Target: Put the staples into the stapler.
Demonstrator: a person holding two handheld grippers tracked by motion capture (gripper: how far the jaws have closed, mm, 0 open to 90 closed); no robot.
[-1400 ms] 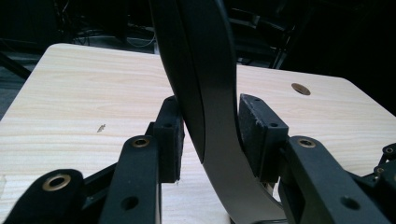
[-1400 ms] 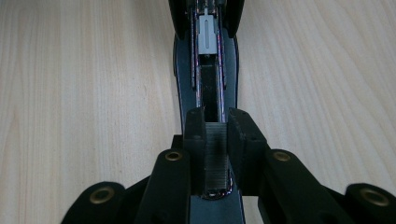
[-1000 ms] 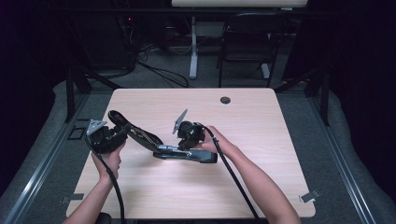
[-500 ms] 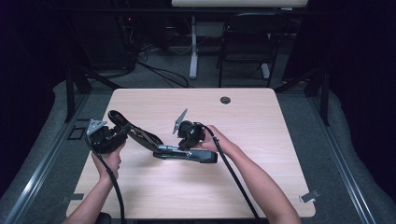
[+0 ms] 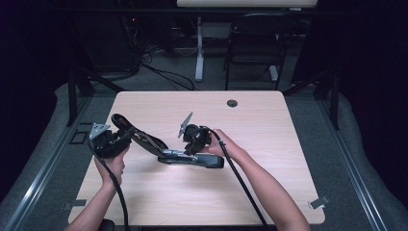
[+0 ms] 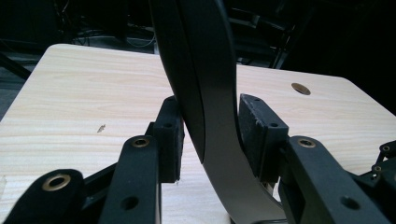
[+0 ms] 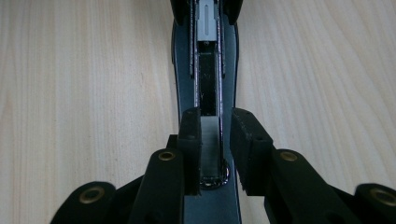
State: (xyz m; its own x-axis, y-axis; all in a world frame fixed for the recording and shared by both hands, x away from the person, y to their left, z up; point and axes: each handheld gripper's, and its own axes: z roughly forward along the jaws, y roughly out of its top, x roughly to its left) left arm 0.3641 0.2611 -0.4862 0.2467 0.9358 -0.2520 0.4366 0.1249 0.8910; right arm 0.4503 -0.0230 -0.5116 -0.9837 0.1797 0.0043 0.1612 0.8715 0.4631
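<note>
Near the table's (image 5: 269,120) left edge, the left gripper (image 5: 126,136) clamps the opened stapler's (image 5: 192,159) raised arm (image 6: 205,93); the right gripper's (image 5: 188,150) jaws, just widening, straddle its base (image 7: 205,93).

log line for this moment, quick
stapler open on table | left claw gripping raised top arm | right claw just opening, astride magazine

The room is dim; light falls from above onto the table (image 5: 269,144), which glows pale while the edges of the high view sink into near black. Soft shadows lie under the hands. In the left gripper view the stapler (image 6: 205,93) up close is dark and slightly soft. The right gripper view is evenly lit, its wood grain sharp.
</note>
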